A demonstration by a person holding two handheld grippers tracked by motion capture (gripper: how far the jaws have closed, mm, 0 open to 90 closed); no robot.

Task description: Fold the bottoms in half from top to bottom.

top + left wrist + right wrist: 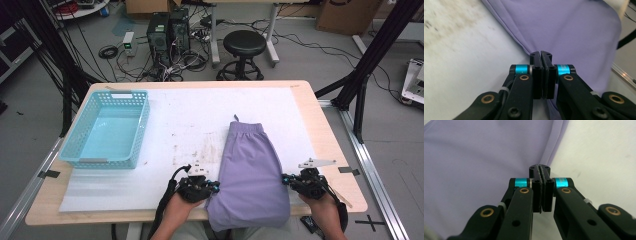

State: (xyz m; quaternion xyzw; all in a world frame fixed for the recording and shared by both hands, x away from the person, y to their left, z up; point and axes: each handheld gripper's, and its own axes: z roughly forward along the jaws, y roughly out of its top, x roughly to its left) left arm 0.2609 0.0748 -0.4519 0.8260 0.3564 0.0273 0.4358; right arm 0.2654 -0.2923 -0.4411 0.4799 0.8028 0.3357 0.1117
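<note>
At the far left of the table (327, 131) a light blue basket (106, 128) sits on the white mat (200, 110), well apart from my hands. Moving right, my left hand (176, 212) holds the left hand-held gripper (216, 187) at the left edge of the purple shorts (250, 170), near their lower end. In the left gripper view the two black jaws are pressed together, and their tips sit right at the folded hem of the shorts (574, 32), where the cloth puckers toward them; I read that as a pinch on the edge of the fabric, with the stained white mat (461, 62) to the side. The shorts lie flat on the mat, waistband away from me, and their near end hangs over the front edge of the table. On the right, my right hand (326, 214) holds the right hand-held gripper (284, 178) against the opposite edge of the shorts. In the right gripper view its jaws are likewise closed, with the tips at the double seam of the shorts (486, 157), clamped on that edge, and the white mat (599, 152) beyond. Past the table, a black stool (244, 45) stands on the floor.
</note>
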